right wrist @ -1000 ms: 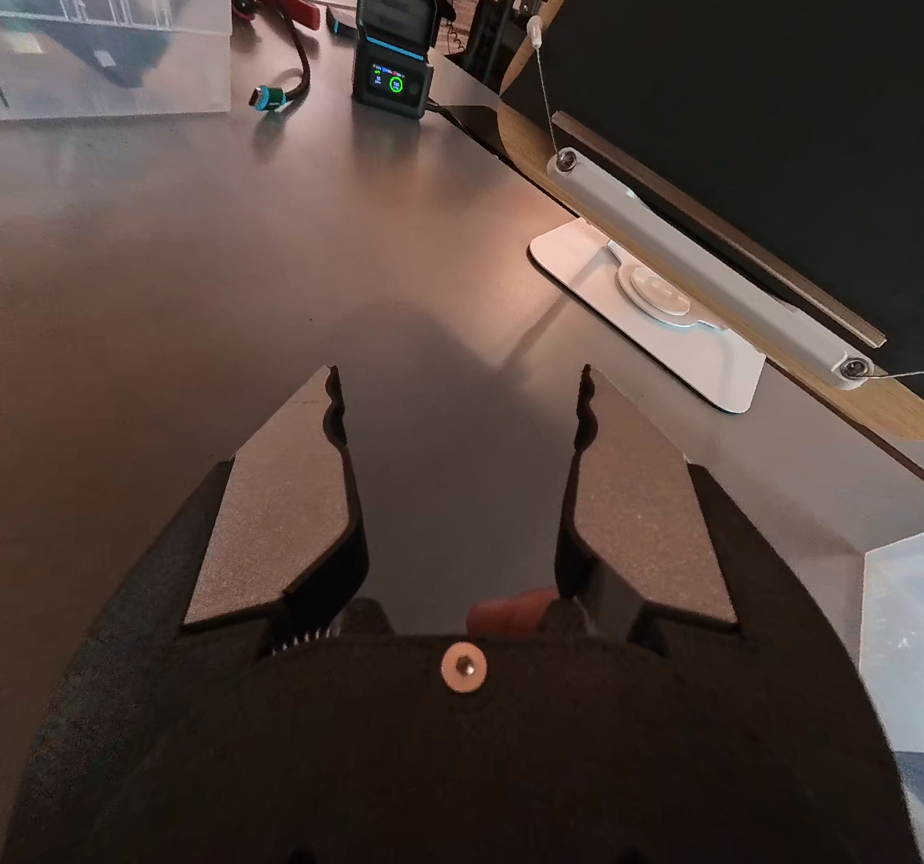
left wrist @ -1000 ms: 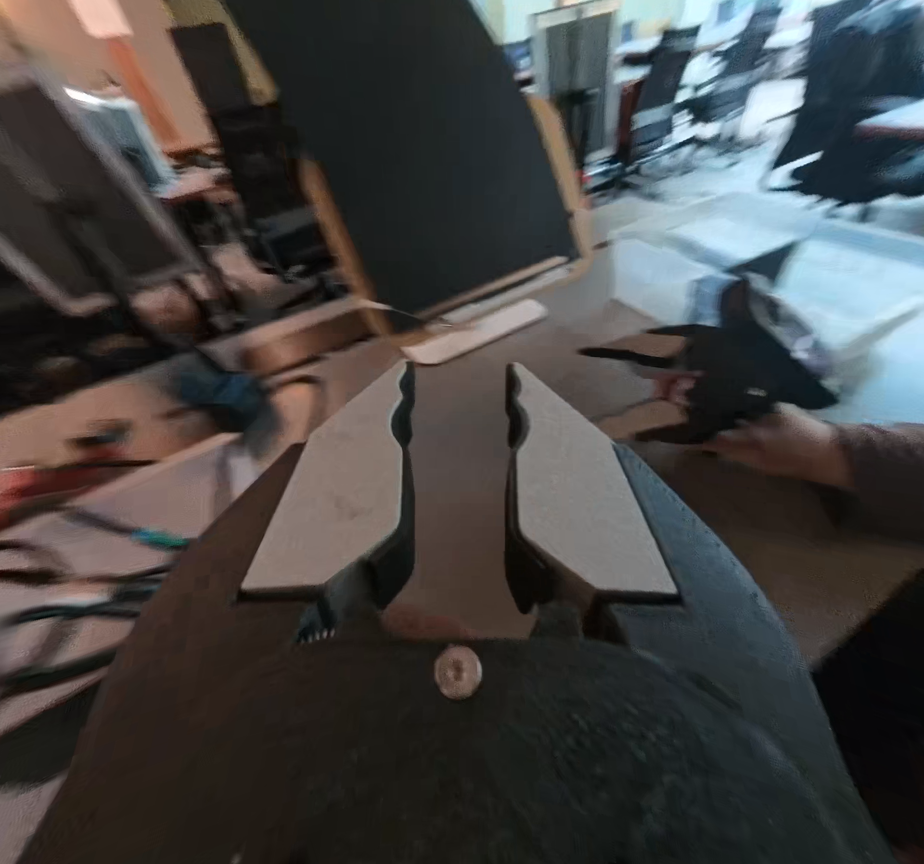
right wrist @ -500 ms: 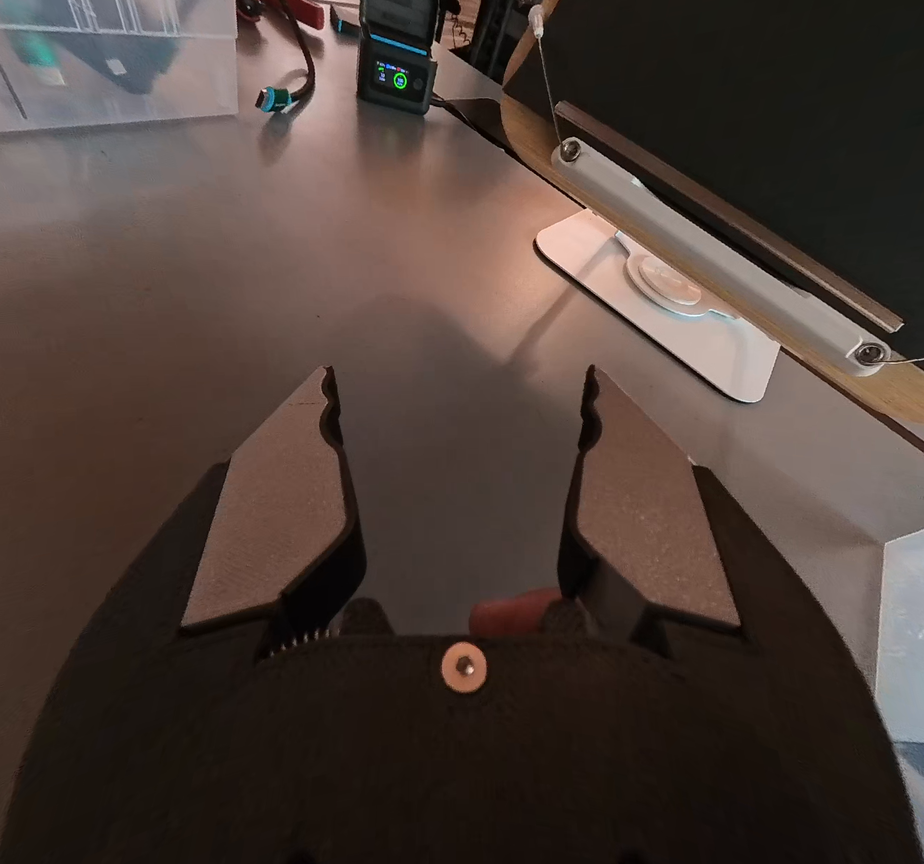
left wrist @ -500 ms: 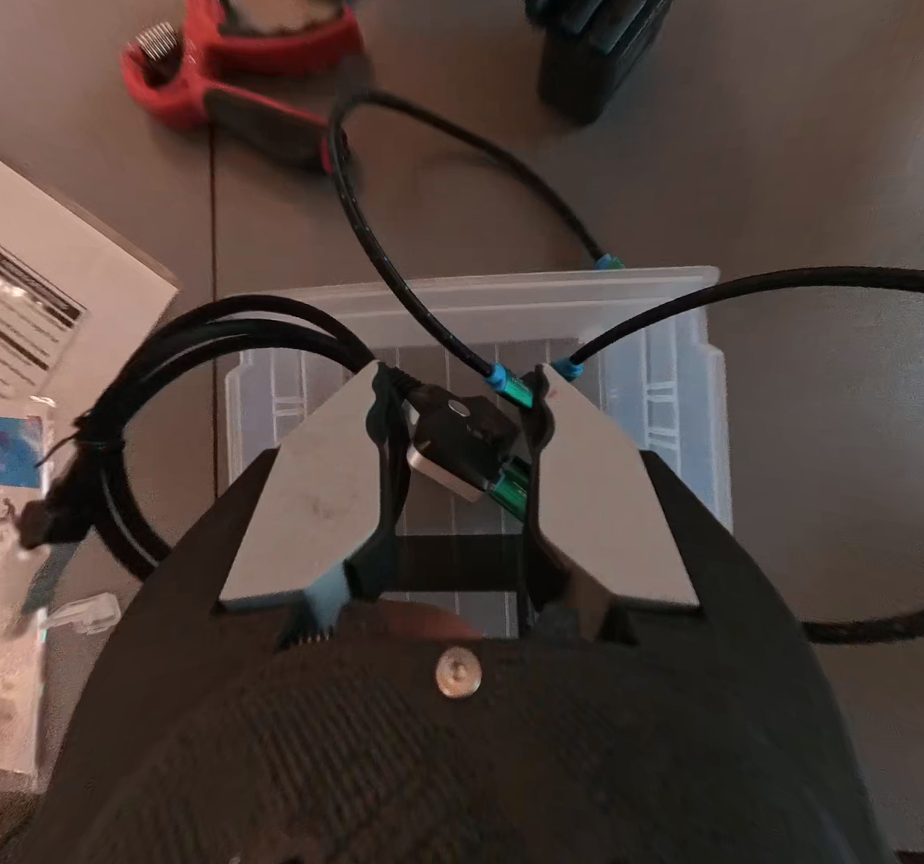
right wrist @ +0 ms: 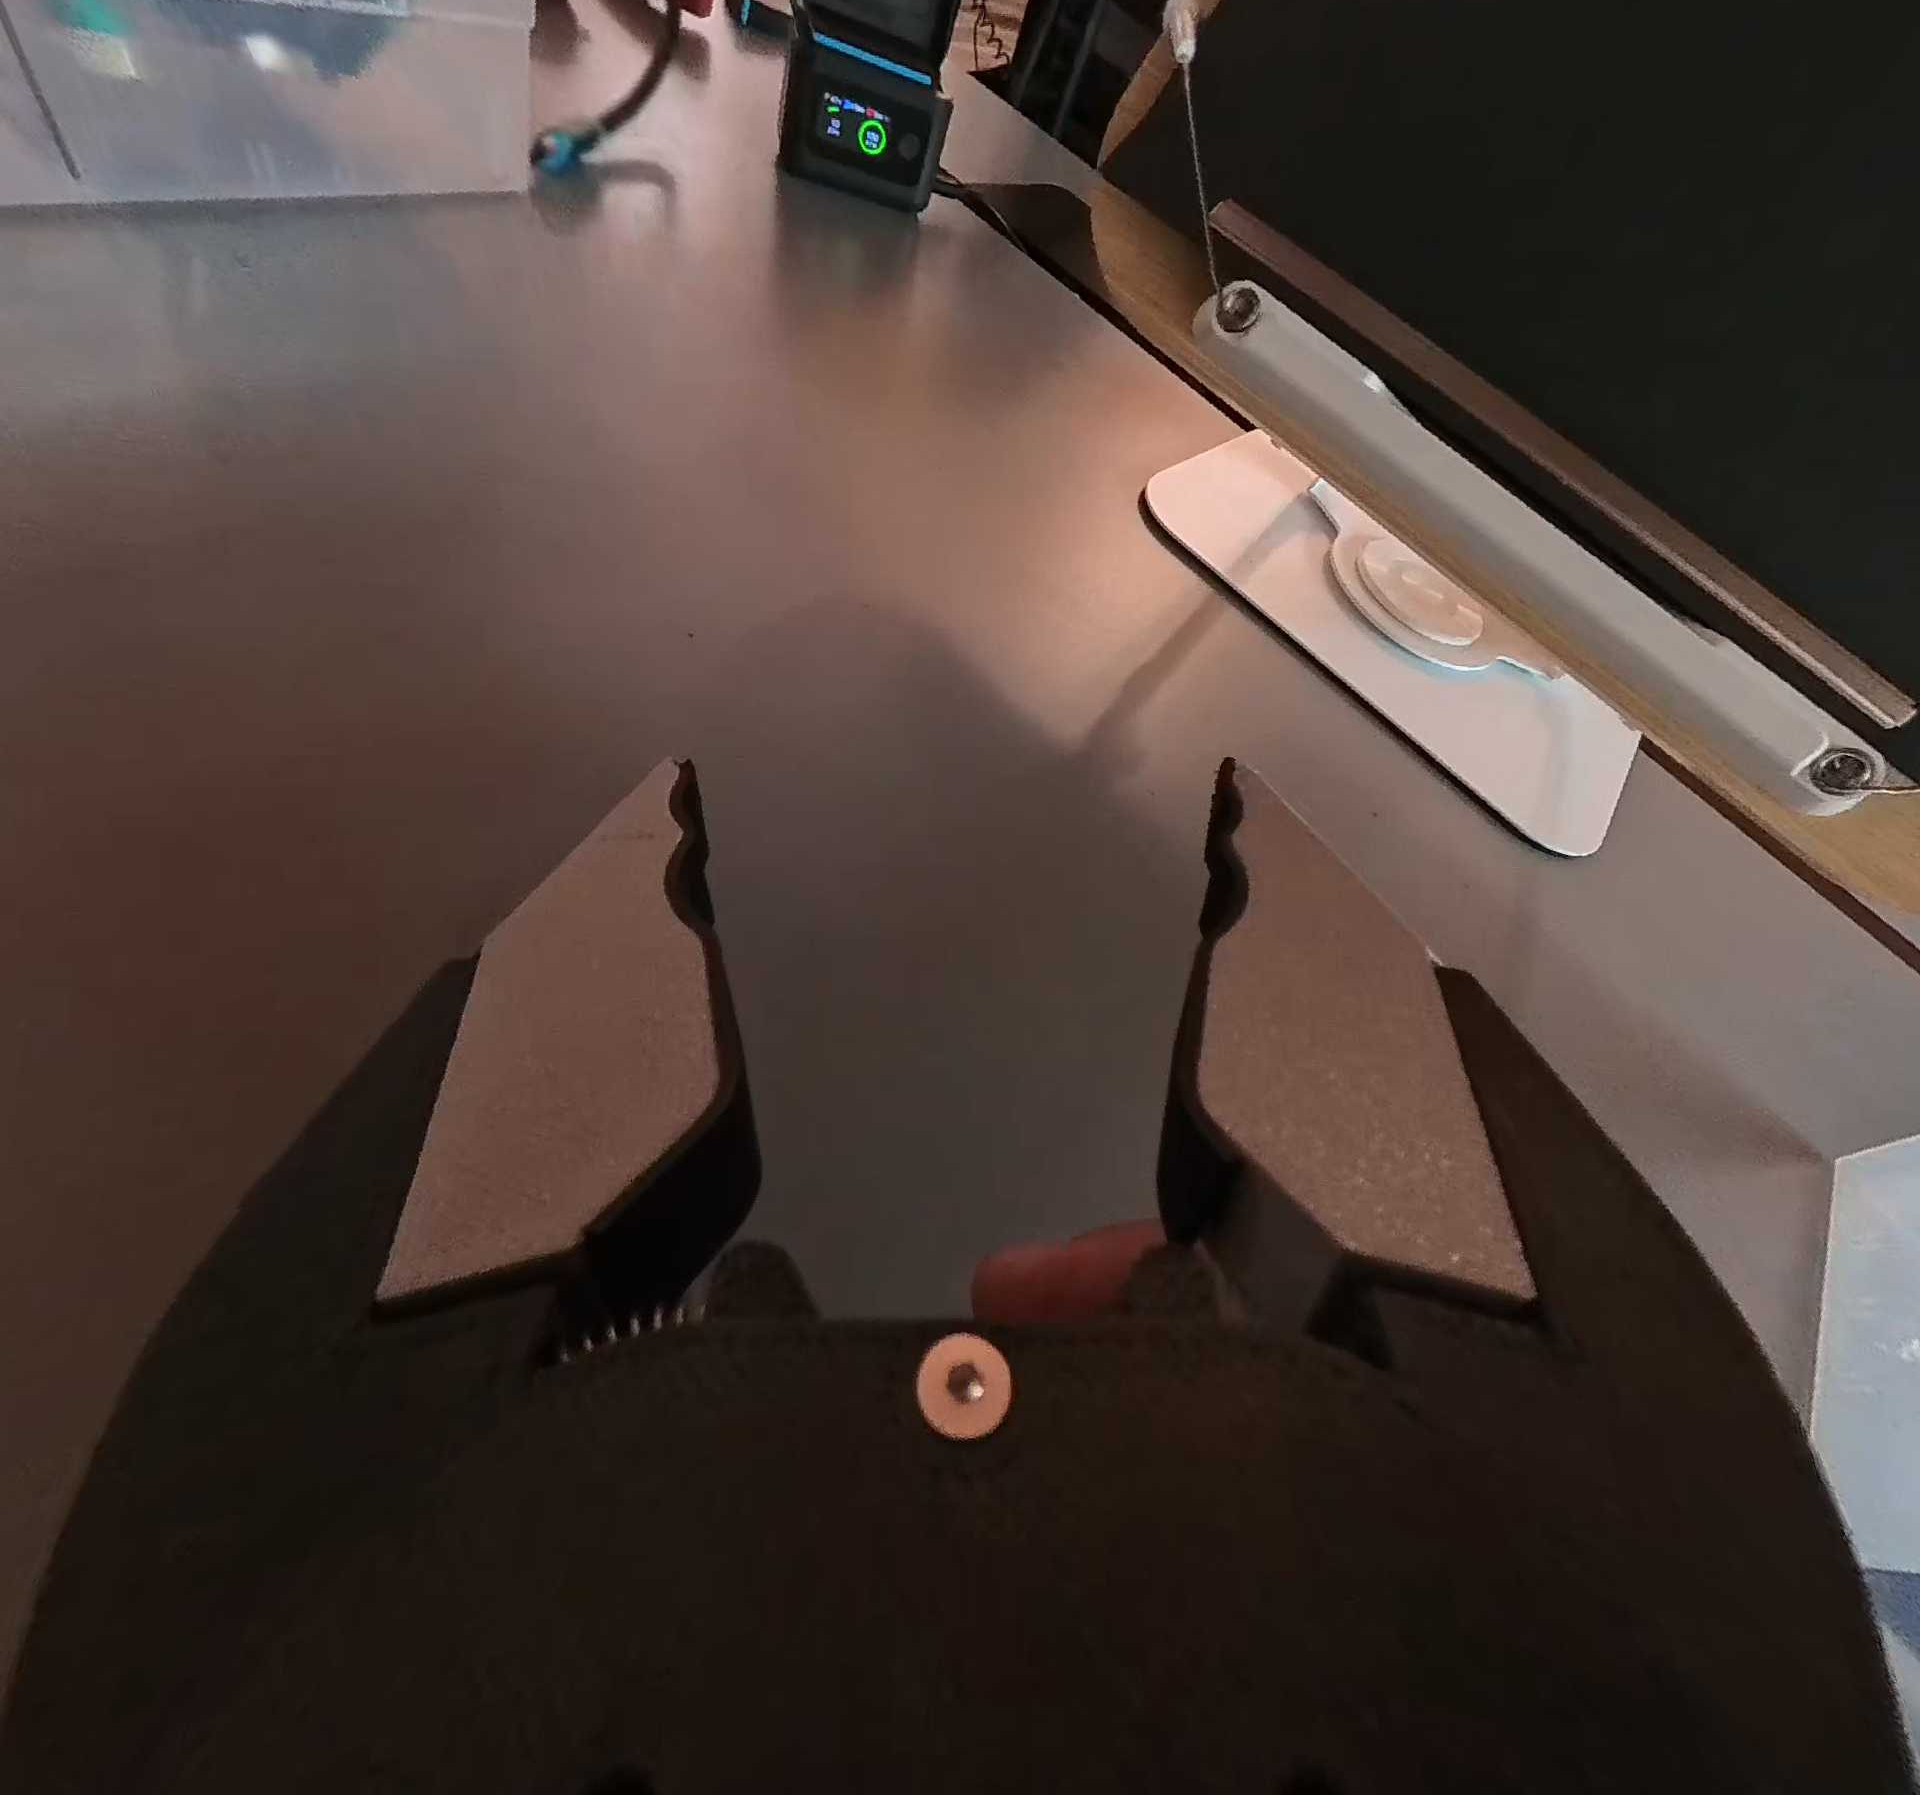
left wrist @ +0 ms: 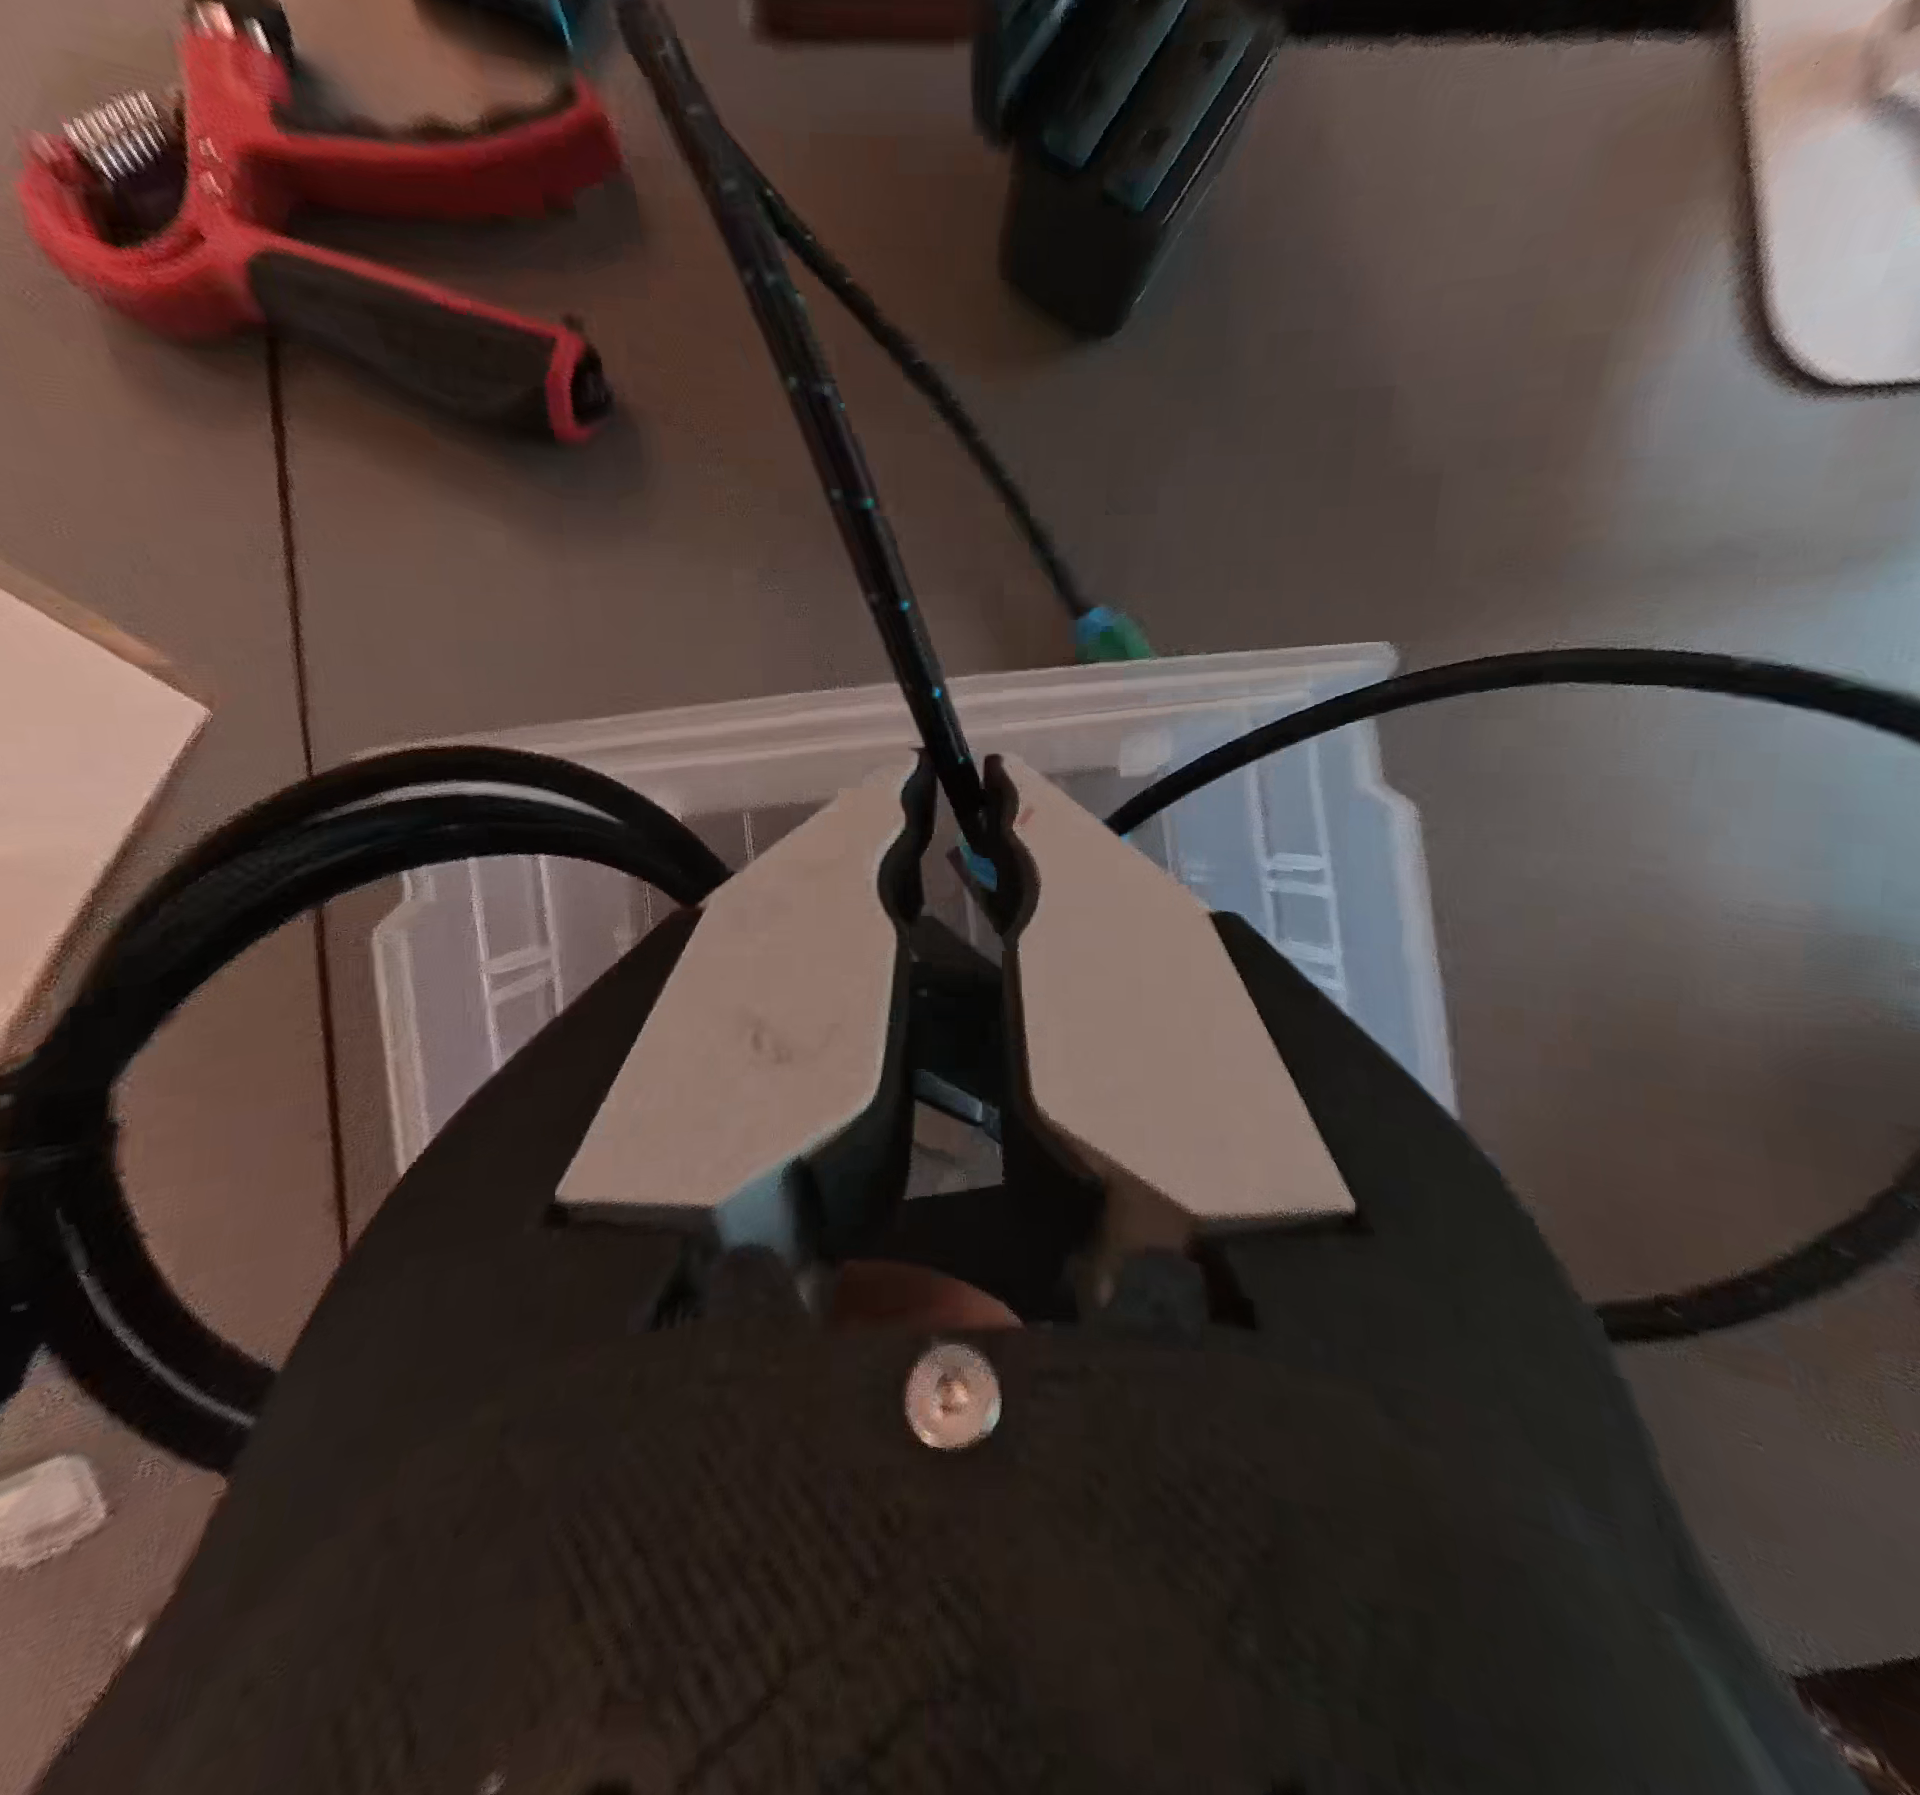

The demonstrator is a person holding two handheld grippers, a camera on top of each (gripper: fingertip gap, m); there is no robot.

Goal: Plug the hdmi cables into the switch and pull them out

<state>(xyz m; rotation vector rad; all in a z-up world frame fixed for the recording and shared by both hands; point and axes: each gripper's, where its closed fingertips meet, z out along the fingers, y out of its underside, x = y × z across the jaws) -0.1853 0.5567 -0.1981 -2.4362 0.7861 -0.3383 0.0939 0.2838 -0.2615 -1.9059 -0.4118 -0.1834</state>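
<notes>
Half a second ago our left gripper stood wide around the switch; now its fingers have narrowed onto the braided black hdmi cable just above its teal plug, over the clear plastic box; the switch shows dark between the fingers (partly hidden); our right gripper hangs wide and bare over the table, unchanged.
</notes>
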